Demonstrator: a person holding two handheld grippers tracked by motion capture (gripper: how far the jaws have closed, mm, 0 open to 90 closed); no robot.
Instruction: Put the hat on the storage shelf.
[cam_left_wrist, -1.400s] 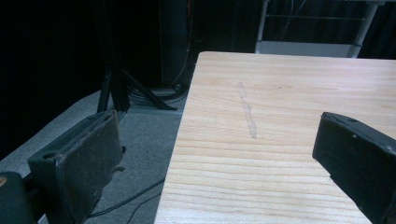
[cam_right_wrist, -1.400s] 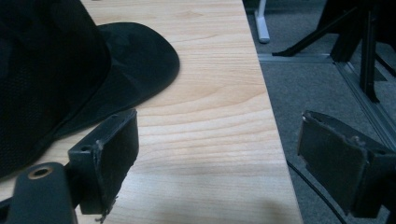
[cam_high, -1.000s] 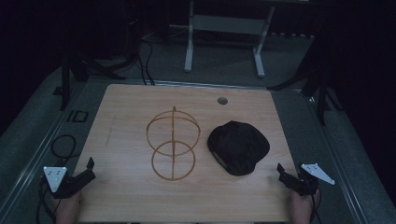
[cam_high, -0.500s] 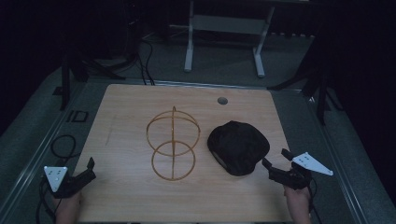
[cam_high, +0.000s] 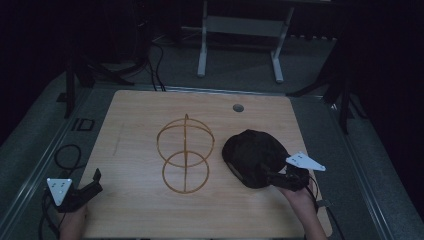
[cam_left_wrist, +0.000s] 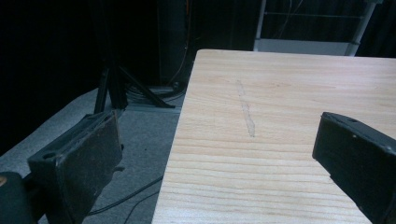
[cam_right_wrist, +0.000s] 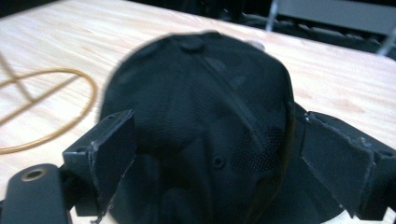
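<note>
A black cap (cam_high: 252, 152) lies on the right half of the wooden table (cam_high: 140, 125). To its left stands a gold wire stand (cam_high: 185, 152) made of rings. My right gripper (cam_high: 274, 176) is open at the cap's near right edge. In the right gripper view the cap (cam_right_wrist: 205, 93) lies between the spread jaws of the right gripper (cam_right_wrist: 224, 163), and a ring of the wire stand (cam_right_wrist: 46, 107) is at the left. My left gripper (cam_high: 94, 184) is open at the table's near left corner. In the left gripper view, the left gripper (cam_left_wrist: 219, 163) has only the table's edge between its jaws.
A round hole (cam_high: 238, 107) sits near the table's far edge. A white metal frame (cam_high: 240, 30) stands on the floor behind the table. Cables (cam_high: 67, 155) lie on the floor at the left, and a black tripod leg (cam_left_wrist: 116, 88) stands beyond the table's left edge.
My right gripper has moved from the table's right edge leftward to the cap, and its jaws now straddle the cap's near side. The left gripper has not moved.
</note>
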